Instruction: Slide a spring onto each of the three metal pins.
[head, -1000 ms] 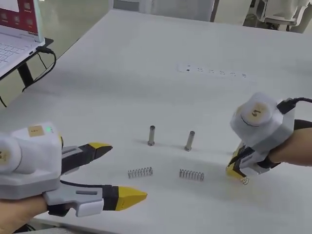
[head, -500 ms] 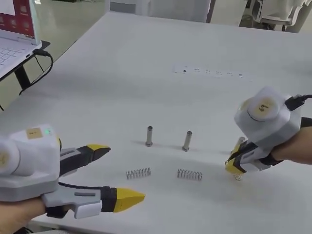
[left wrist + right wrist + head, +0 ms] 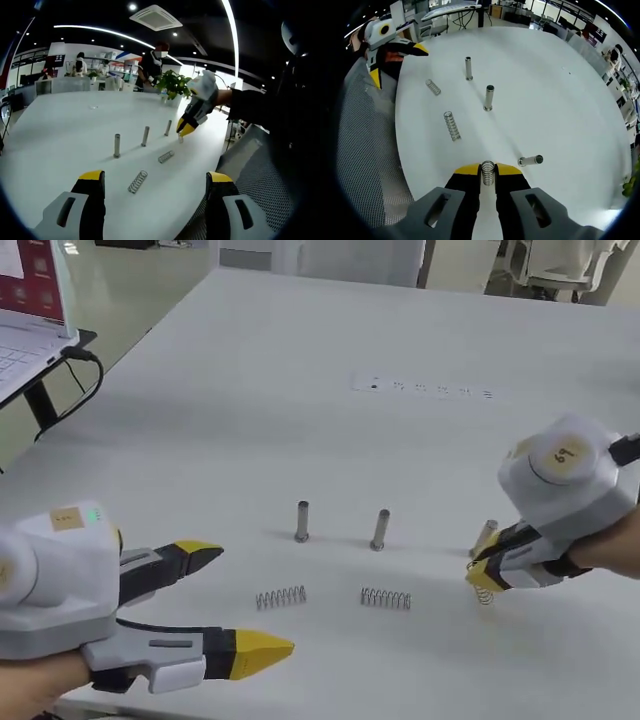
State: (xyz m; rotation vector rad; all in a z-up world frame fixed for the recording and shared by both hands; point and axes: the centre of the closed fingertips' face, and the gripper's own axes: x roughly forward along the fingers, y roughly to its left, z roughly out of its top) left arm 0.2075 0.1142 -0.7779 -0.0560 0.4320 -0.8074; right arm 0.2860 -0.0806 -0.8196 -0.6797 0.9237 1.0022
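Three metal pins stand in a row on the white table: left pin (image 3: 302,521), middle pin (image 3: 380,529), and right pin (image 3: 485,537), which is partly behind my right gripper. My right gripper (image 3: 483,583) is shut on a small spring (image 3: 488,172) that pokes out past its yellow tips, just in front of the right pin (image 3: 531,160). Two loose springs (image 3: 281,597) (image 3: 386,598) lie in front of the pins. My left gripper (image 3: 235,600) is open at the near left, nothing between its jaws, short of the left spring (image 3: 137,181).
A laptop (image 3: 30,300) on a stand with a black cable sits at the far left edge. A flush socket strip (image 3: 425,390) is set in the table beyond the pins. The table's near edge runs close under both grippers. People stand in the background.
My right gripper has drawn slightly right and up with the spring, uncovering the right pin. The left gripper stays open in about the same place.
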